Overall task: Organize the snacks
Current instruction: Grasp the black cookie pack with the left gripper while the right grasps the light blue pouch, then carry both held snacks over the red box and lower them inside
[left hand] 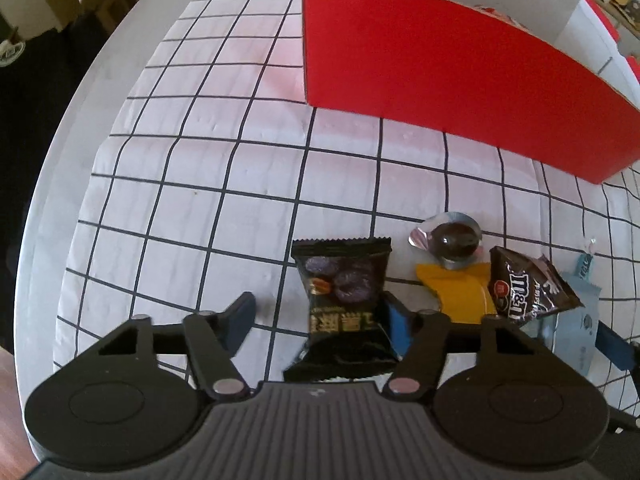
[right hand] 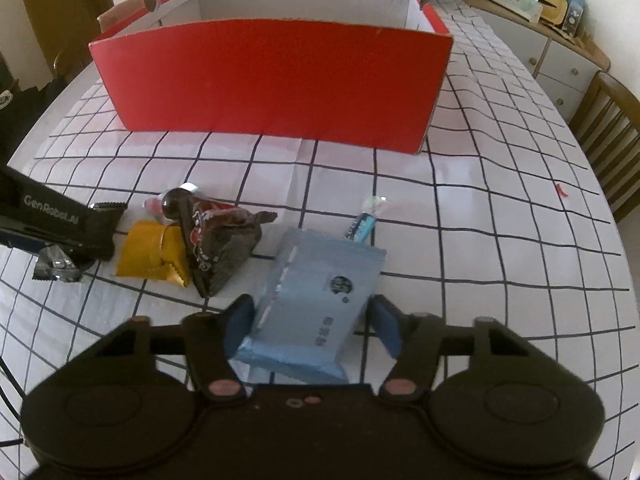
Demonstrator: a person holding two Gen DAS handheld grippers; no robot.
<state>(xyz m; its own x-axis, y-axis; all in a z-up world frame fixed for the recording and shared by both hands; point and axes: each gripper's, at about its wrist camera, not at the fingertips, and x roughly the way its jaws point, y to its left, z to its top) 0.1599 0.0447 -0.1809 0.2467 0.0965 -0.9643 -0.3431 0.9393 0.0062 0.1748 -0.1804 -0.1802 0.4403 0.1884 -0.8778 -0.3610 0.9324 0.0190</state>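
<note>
Left wrist view: black prune snack packet (left hand: 344,280) lies flat on the checked tablecloth (left hand: 192,152), between the blue pads of the left gripper (left hand: 320,314); right pad touches the packet's edge, left pad stands clear of it, so jaws are about half open and not clamped. Just right of the packet: yellow wrapper (left hand: 460,292), a dark jelly cup (left hand: 452,240) resting at its far end, an M&M's bag (left hand: 524,288) overlapping the yellow wrapper's right side, then a pale blue packet (left hand: 576,320). Red cardboard box (left hand: 440,80) sits further back toward the table's far side, open top, well apart from the snacks. Right wrist view: right gripper (right hand: 314,326) straddles the pale blue packet (right hand: 316,300); left pad touches its edge, right pad sits just beside the other edge with a sliver of cloth showing, jaws roughly half open, no firm grip visible. Small blue tube-shaped sachet (right hand: 362,224) pokes out at the packet's far end. Same view shows the M&M's bag (right hand: 220,248), yellow wrapper (right hand: 156,254) and jelly cup (right hand: 174,204) to the left, left gripper body beyond them. Wooden chair (right hand: 608,128) at the table's right edge.
</note>
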